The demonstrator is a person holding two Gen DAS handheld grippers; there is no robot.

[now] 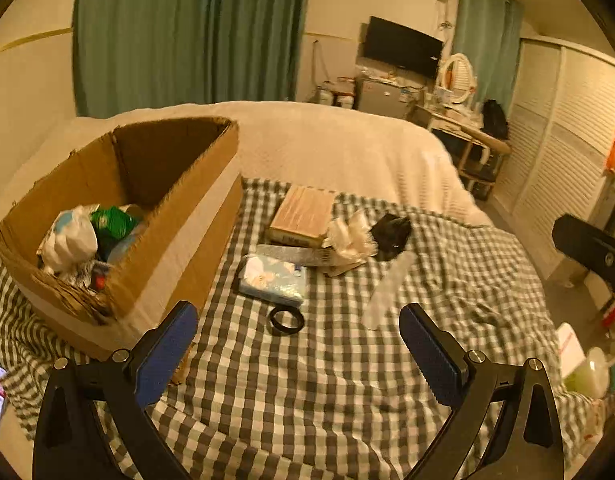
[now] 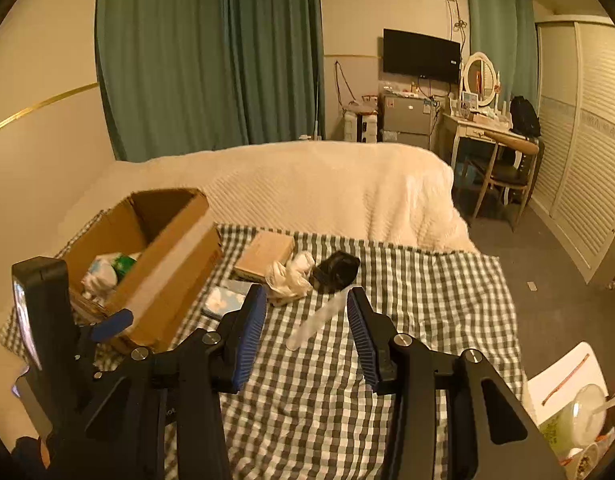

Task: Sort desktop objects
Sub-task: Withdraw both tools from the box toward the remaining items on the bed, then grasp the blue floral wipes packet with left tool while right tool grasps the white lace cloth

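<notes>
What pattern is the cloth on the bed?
Grey-and-white check cloth, clearest in the left wrist view.

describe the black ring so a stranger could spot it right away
Find the cardboard box on the checkered cloth. Right of its near corner lies a pale blue tissue pack; the black ring lies flat just in front, the only small dark hoop there.

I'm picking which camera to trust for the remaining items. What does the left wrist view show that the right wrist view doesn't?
Only the left wrist view shows the black ring on the checked cloth, in front of the tissue pack. Only the right wrist view shows the left gripper beside the cardboard box. Both show the box, book, white crumpled bag, black object and clear tube; both grippers are open and empty.
</notes>
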